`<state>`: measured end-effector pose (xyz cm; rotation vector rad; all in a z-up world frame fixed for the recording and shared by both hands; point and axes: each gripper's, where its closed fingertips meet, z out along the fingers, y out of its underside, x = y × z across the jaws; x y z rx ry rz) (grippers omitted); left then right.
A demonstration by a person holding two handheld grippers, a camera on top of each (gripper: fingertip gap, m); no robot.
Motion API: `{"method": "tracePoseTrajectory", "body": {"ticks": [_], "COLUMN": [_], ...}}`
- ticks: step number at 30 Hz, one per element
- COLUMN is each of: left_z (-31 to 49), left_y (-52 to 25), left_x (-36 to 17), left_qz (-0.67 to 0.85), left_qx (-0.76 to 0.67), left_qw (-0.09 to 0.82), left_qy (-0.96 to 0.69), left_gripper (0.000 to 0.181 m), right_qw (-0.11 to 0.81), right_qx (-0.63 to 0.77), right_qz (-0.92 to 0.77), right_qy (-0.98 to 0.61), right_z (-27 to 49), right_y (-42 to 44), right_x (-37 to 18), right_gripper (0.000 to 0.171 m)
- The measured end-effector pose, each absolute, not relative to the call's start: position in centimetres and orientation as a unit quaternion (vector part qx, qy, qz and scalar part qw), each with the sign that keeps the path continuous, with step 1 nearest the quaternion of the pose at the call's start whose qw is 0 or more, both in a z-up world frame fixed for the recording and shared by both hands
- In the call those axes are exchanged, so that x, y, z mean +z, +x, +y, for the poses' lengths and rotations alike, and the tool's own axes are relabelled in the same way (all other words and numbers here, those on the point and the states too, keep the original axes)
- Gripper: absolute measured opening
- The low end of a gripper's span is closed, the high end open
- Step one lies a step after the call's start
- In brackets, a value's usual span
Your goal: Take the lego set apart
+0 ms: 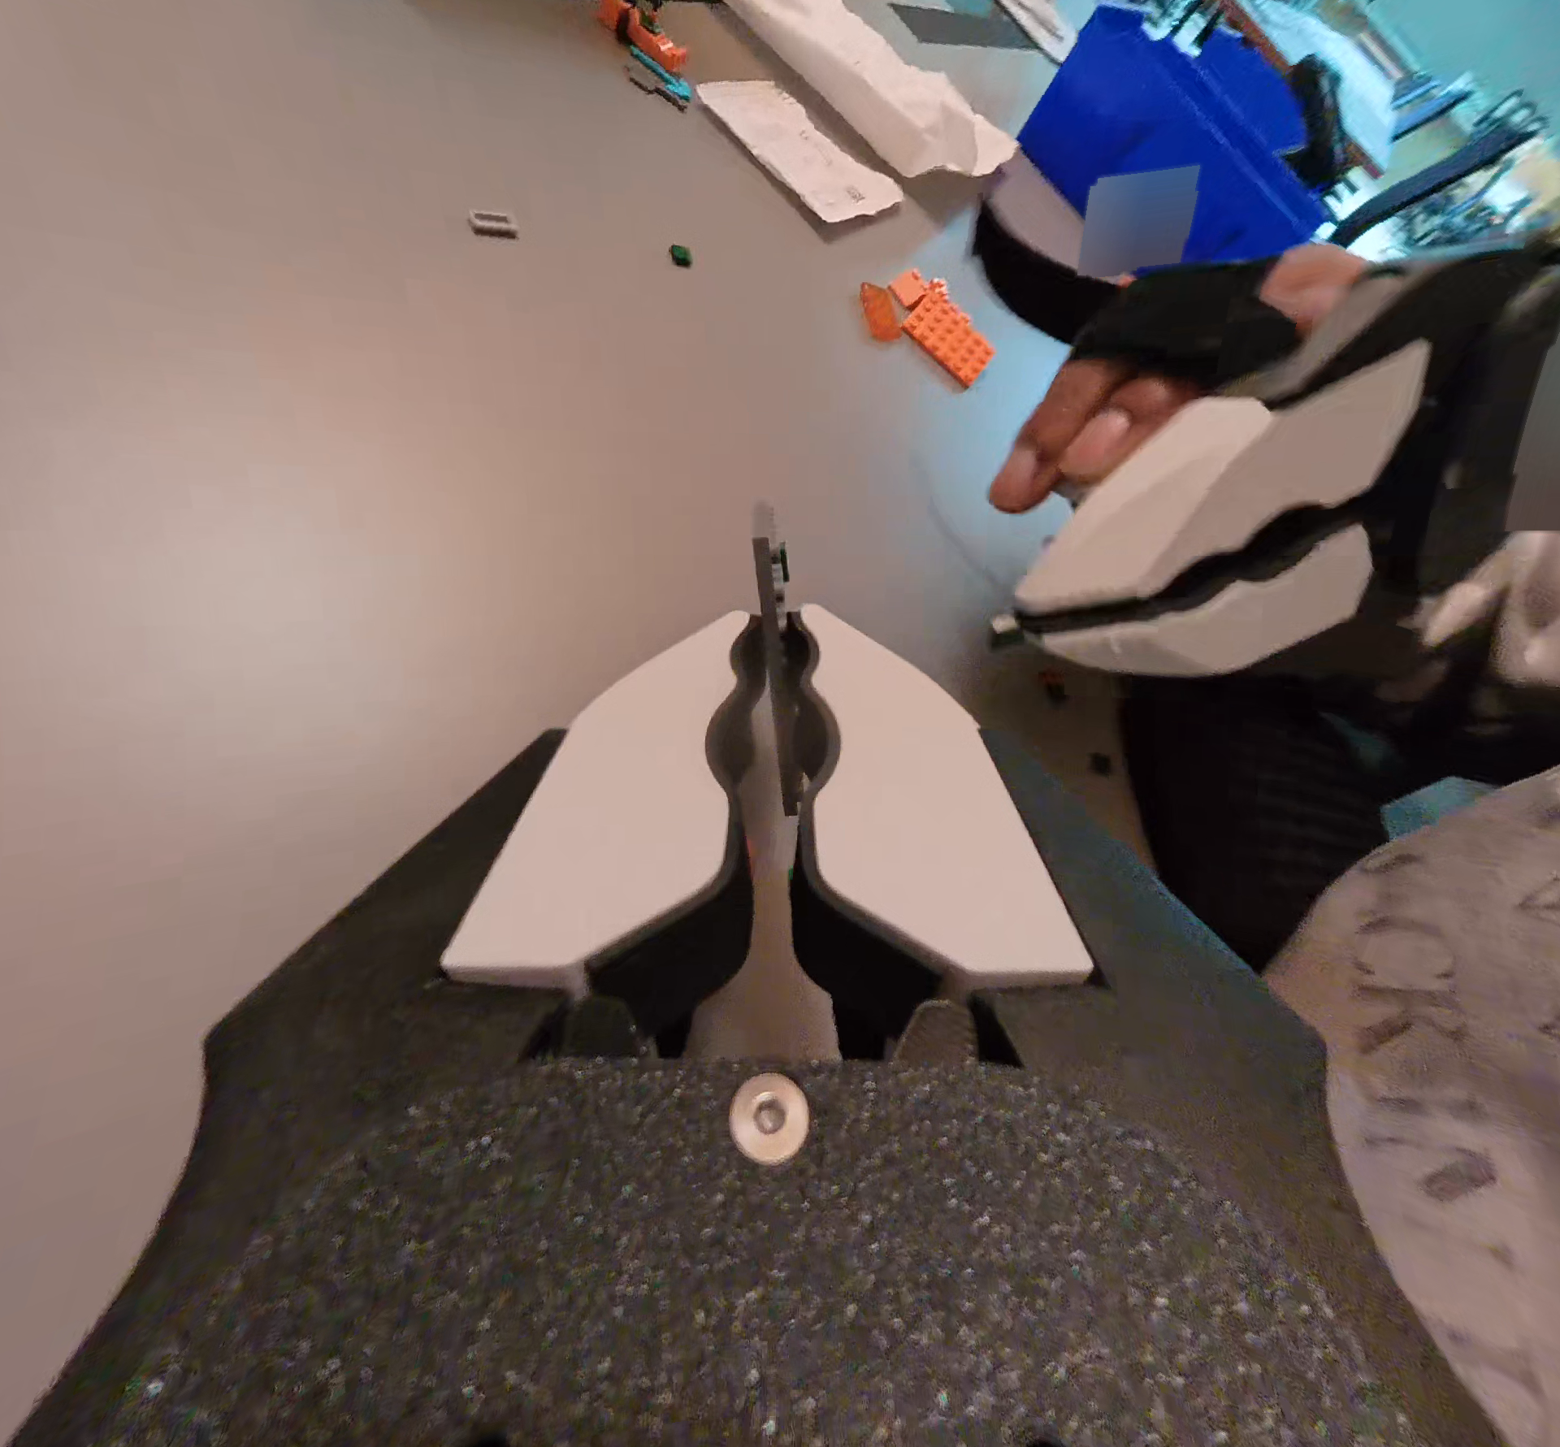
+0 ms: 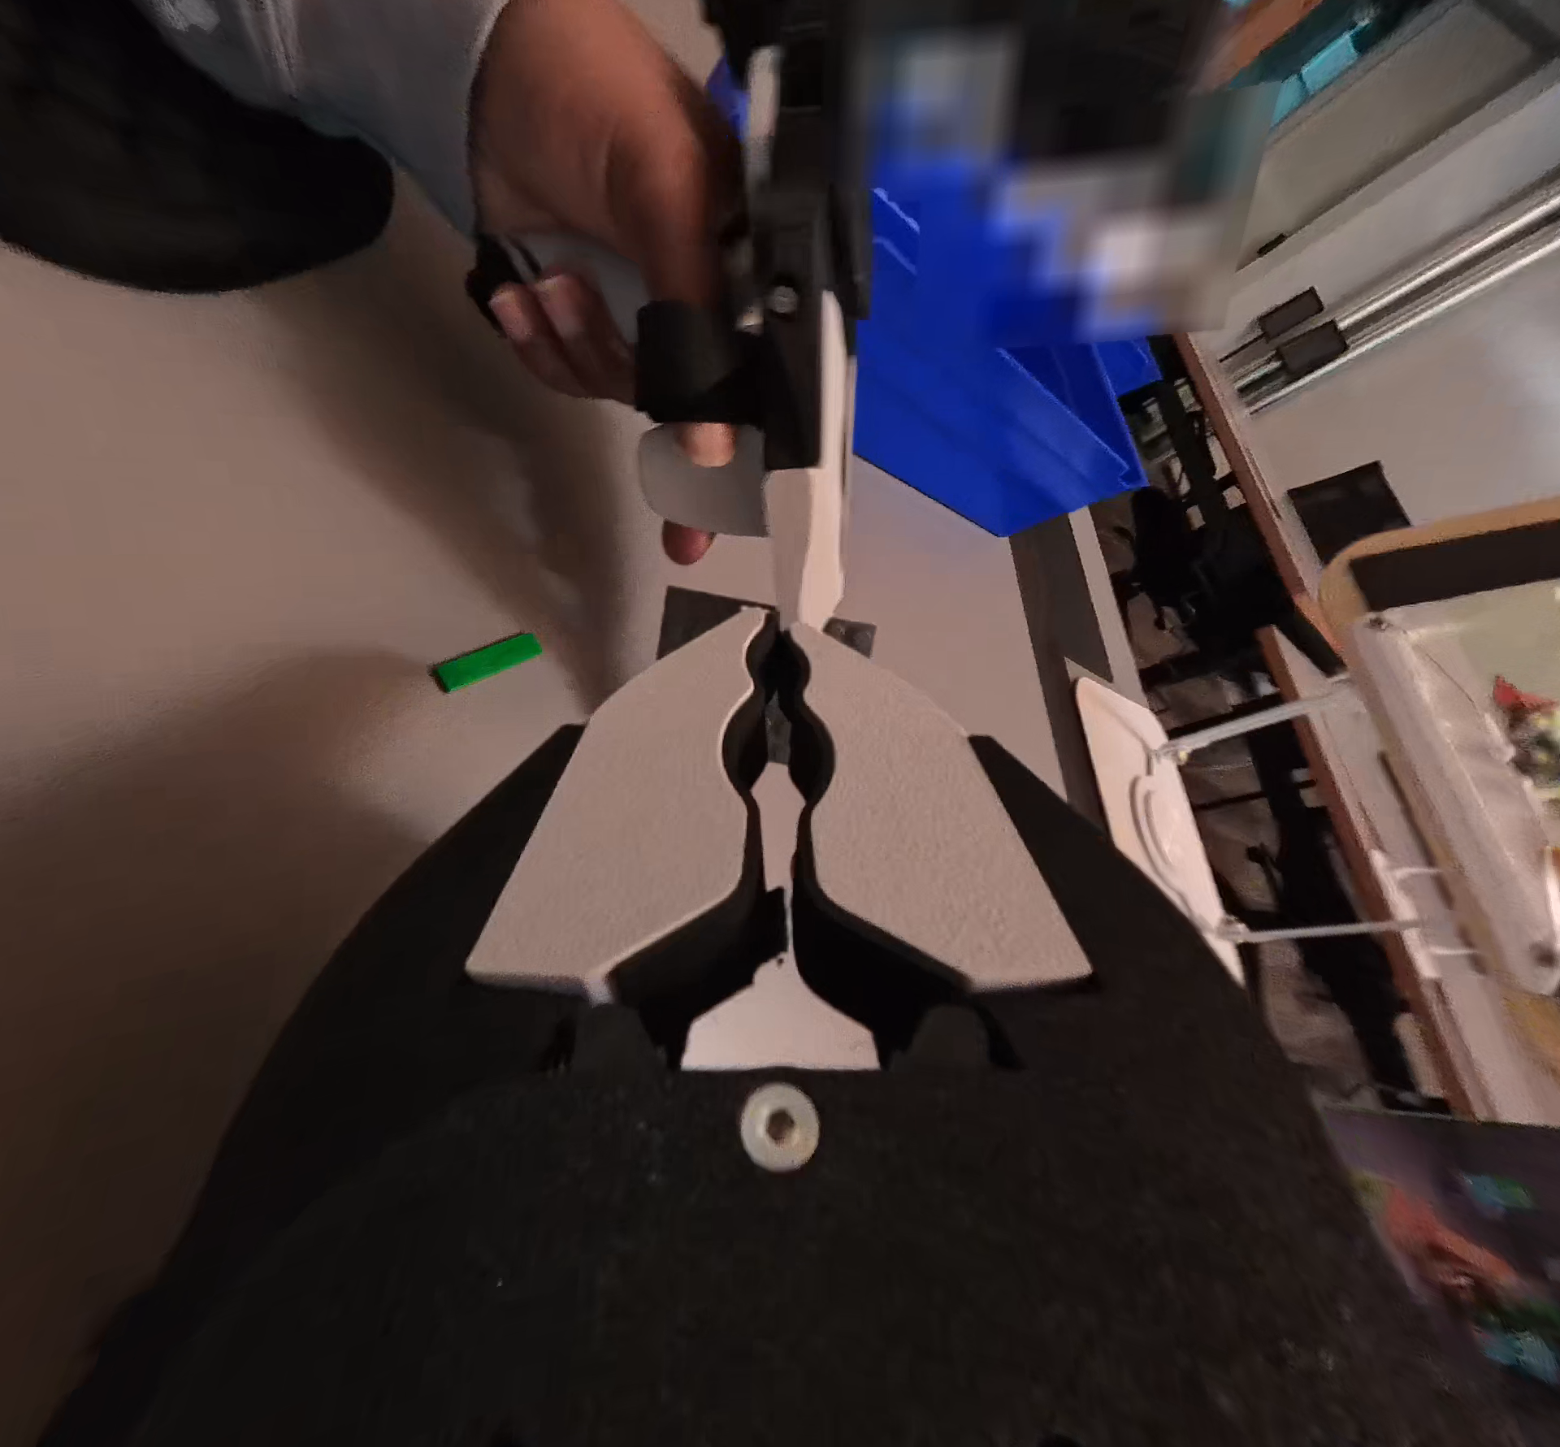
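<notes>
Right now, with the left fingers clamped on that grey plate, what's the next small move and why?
Probably set down whatever the right gripper has pulled off, then come back for another piece. The left gripper holds the grey plate on edge, with small green bits showing on it. The right fingers look shut on something tiny at the tip, apart from the plate. Loose orange pieces already lie on the table.

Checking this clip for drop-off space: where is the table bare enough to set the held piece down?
Most free: the wide stretch of table left of the left tongs, short of the small grey piece. Also free: between the green dot and the orange plates. Crowded: the far edge around the papers and the right, where the right tongs hang.
</notes>
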<state>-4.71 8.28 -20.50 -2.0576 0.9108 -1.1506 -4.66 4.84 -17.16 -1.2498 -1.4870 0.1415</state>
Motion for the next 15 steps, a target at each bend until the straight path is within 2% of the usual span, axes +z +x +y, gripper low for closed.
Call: {"method": "tracePoseTrajectory", "body": {"ticks": [15], "left_z": [7.8], "left_y": [-4.3], "left_x": [-20.1], "left_qz": [0.319], "left_qx": [-0.486], "left_qw": [0.276], "left_qy": [-0.765], "left_gripper": [0.005], "right_qw": [0.485], "right_qx": [0.058], "right_qz": [-0.654], "right_qy": [-0.578], "right_z": [6.2], "right_y": [-2.4], "right_x": [-20.4], "right_gripper": [0.001]}}
